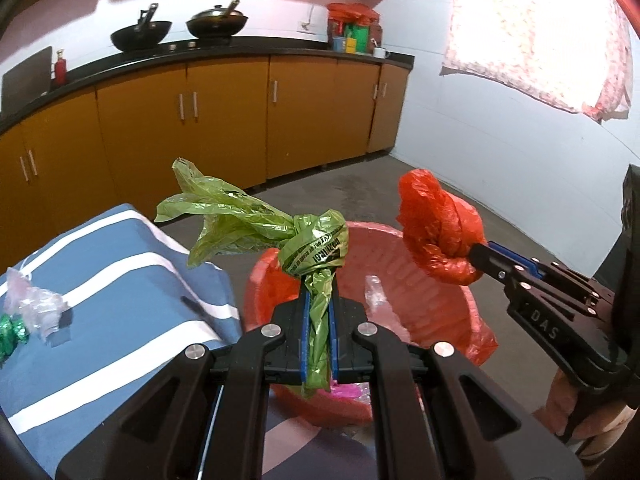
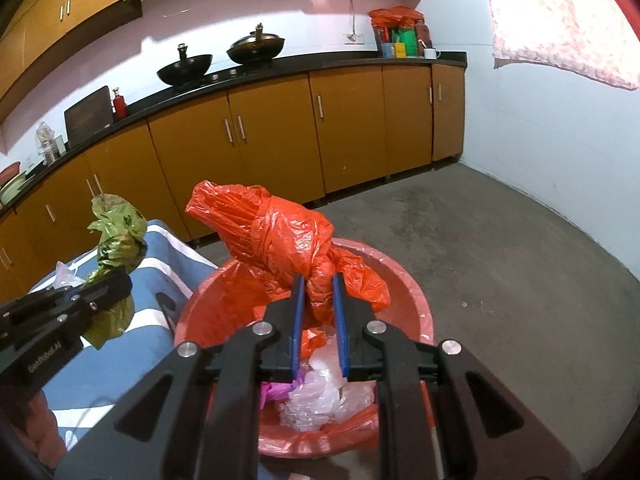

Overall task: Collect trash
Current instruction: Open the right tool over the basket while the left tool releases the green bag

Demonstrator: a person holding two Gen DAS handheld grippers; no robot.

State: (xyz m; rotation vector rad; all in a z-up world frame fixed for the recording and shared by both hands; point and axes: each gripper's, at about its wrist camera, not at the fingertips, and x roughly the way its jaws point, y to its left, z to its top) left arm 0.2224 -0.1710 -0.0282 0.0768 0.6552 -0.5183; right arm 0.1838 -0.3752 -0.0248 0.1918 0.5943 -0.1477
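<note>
My left gripper (image 1: 319,292) is shut on a knotted green plastic bag (image 1: 316,246) and holds it above the near rim of a red bin (image 1: 436,300) lined with a red bag. My right gripper (image 2: 318,280) is shut on a knotted orange-red plastic bag (image 2: 280,232) and holds it over the same bin (image 2: 404,276). The bin holds clear and pink plastic scraps (image 2: 328,392). The right gripper with its bag (image 1: 440,224) shows at the right of the left wrist view. The left gripper with the green bag (image 2: 116,232) shows at the left of the right wrist view.
A blue cloth with white stripes (image 1: 120,280) covers a surface left of the bin, with clear plastic (image 1: 36,300) and a green wrapper (image 1: 12,332) on it. Orange kitchen cabinets (image 1: 228,116) with woks on the counter stand behind. Grey floor (image 2: 500,240) lies to the right.
</note>
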